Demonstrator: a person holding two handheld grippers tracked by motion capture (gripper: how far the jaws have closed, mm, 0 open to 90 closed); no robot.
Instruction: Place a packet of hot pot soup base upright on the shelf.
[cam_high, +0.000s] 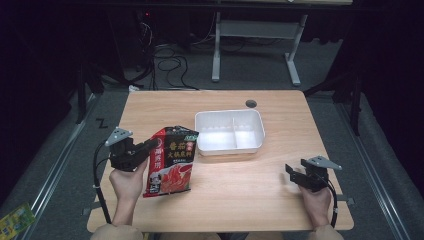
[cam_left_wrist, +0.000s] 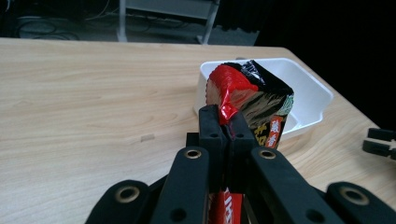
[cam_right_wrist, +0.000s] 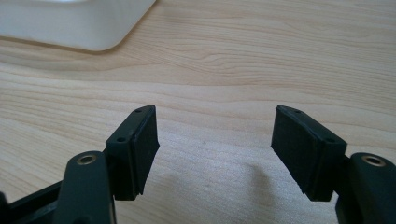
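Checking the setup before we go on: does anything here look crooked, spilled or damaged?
Nothing spilled or broken. The red and black packet hangs tilted, pinched by its crumpled edge in the left gripper. The white tray sits level on the table, and the right gripper is open.

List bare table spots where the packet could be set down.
Free: the wood between the white divided tray and the open right gripper, and the far left strip beside the tray. Crowded: front left, where the left gripper holds the red-and-black food packet against the tray's left wall.
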